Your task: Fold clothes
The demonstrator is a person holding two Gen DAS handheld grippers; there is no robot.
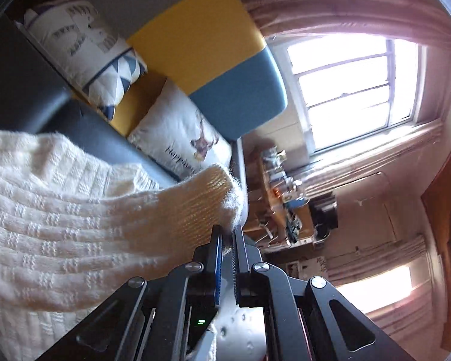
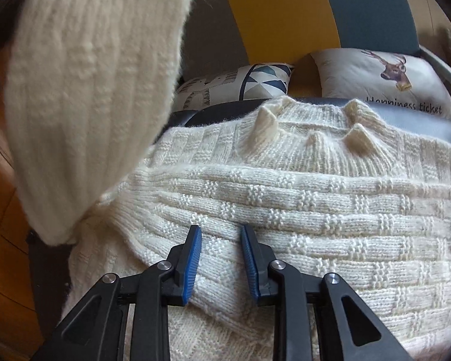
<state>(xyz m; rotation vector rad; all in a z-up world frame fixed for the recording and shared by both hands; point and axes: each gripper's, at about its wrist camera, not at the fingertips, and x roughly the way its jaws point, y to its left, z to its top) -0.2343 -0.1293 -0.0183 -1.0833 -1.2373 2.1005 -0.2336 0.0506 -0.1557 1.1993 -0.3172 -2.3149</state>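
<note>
the cream knit sweater [image 2: 300, 216] lies spread across a dark sofa seat [image 2: 225, 111], collar toward the cushions. the left tool [image 1: 227, 234] has its jaws drawn narrow on the ribbed cuff of the sleeve [image 1: 195, 198], which is lifted off the body of the garment. the right tool [image 2: 221, 231] stands with jaws apart, poised over a fold of knit near the lower chest; whether the pads touch the fabric cannot be told.

risks, as judged:
- the left grip takes only the fuzzy edge of the cuff. the loose knit could slip out if the sleeve is pulled taut, and the sleeve would drop unfolded.
- the raised sleeve hangs between the right camera and the left side of the garment, so it could land skewed or bunched.
- if the right tool closes here it may catch more than one layer and drag the body out of line.

not determinable:
- the hem and the far sleeve are cut off.
- the front edge of the seat is covered by knit, so any overhang cannot be gauged.
- the deer cushion [image 2: 385, 81] and the triangle-print cushion [image 2: 240, 87] sit close behind the collar; contact is unclear.
</note>
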